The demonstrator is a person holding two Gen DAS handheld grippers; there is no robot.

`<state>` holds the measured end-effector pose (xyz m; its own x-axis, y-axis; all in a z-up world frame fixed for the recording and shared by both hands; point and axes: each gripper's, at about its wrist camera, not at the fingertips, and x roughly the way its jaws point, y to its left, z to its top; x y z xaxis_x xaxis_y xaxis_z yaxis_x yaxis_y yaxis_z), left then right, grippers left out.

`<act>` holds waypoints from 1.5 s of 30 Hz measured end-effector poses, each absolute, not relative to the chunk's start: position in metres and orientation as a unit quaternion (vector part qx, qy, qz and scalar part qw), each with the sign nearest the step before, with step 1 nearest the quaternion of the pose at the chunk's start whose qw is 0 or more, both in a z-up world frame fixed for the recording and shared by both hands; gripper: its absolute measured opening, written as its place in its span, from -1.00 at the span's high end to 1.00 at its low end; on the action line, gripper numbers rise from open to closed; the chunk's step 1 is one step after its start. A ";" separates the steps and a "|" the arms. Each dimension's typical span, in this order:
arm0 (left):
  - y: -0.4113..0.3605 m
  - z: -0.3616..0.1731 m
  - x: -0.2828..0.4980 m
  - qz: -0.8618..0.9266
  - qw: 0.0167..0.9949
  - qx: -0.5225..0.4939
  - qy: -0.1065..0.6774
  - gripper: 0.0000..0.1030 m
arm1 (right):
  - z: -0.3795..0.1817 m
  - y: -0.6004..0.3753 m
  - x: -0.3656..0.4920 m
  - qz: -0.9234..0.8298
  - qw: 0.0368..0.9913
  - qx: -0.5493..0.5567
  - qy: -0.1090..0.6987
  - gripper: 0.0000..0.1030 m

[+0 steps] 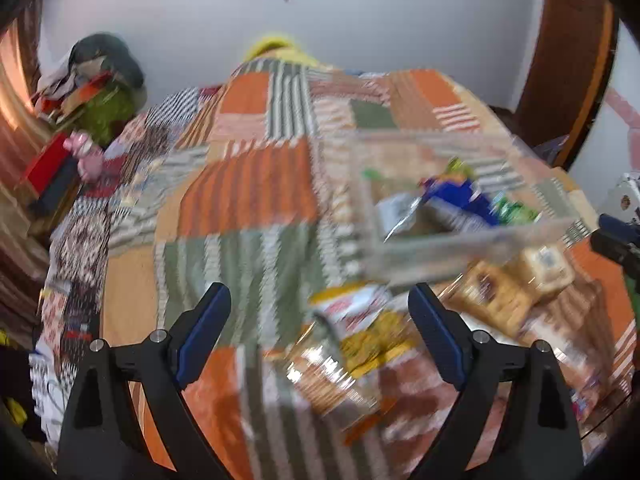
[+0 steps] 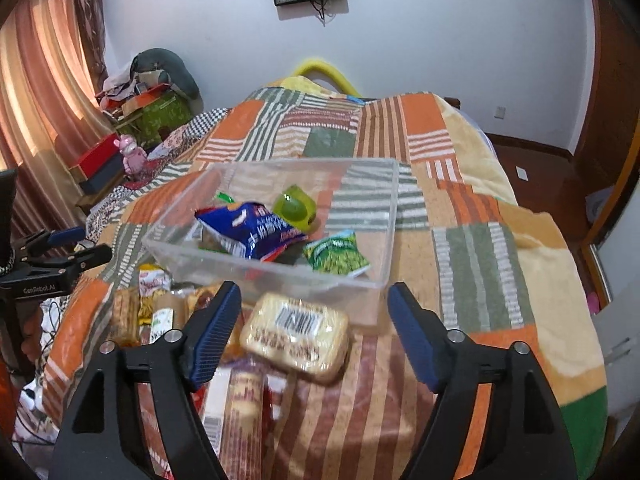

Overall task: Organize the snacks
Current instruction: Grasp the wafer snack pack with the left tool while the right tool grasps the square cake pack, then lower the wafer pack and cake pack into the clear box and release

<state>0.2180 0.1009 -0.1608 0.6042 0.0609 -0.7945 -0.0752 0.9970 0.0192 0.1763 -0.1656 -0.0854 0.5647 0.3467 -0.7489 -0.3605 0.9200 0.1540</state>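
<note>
We are holding the right gripper (image 2: 314, 320) above the pale wrapped cake with the barcode label (image 2: 296, 330), which is lying on the bed's patchwork blanket (image 2: 500, 264) just near of the clear plastic bin (image 2: 384, 216). Its jaws are standing wide apart with the cake between them, not yet touching it. The bin is already holding a blue packet (image 2: 252, 232), a green pea packet (image 2: 338, 256) and a green cup (image 2: 294, 208).

To do this well, we are judging that the jaws should come down squarely over the cake's short sides and close gently, since the wrapper looks slick and the cake soft. Then a lift high enough to clear the bin's near wall.

The left gripper (image 1: 320, 320), jaws also apart and empty, is hanging over the loose snack pile (image 1: 360, 332) to the left of the cake; that view is blurred, so we are keeping it away from the right one's path.
</note>
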 end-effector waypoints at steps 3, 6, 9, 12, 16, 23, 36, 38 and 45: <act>0.113 -0.182 0.207 0.046 0.883 -0.020 0.466 -0.77 | -0.094 -0.162 0.174 0.189 0.883 -0.022 0.429 -0.43; 0.116 -0.198 0.198 0.049 0.877 -0.027 0.478 -0.77 | -0.104 -0.160 0.171 0.190 0.876 -0.022 0.443 -0.43; 0.115 -0.214 0.192 0.040 0.870 -0.035 0.490 -0.77 | -0.115 -0.156 0.172 0.188 0.869 -0.023 0.456 -0.43; 0.109 -0.222 0.186 0.037 0.870 -0.036 0.490 -0.72 | -0.122 -0.150 0.176 0.191 0.864 -0.019 0.466 -0.43; 0.102 -0.233 0.183 0.023 0.868 -0.042 0.494 -0.48 | -0.128 -0.143 0.183 0.189 0.860 -0.021 0.474 -0.43; 0.109 -0.246 0.187 0.035 0.864 -0.046 0.500 -0.01 | -0.135 -0.133 0.188 0.189 0.853 -0.033 0.485 -0.60; 0.108 -0.227 0.180 0.045 0.880 -0.034 0.472 0.34 | -0.137 -0.139 0.186 0.188 0.854 -0.027 0.485 -0.53; 0.107 -0.218 0.177 0.044 0.883 -0.036 0.465 0.34 | -0.133 -0.141 0.183 0.188 0.856 -0.023 0.482 -0.53; 0.101 -0.180 0.177 0.035 0.902 -0.043 0.428 0.34 | -0.113 -0.150 0.170 0.194 0.865 -0.019 0.462 -0.53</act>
<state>0.1770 0.1006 -0.1803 0.6320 0.0261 -0.7746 -0.1003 0.9938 -0.0484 0.1698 -0.1504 -0.1131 0.4973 0.3180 -0.8072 -0.3532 0.9240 0.1465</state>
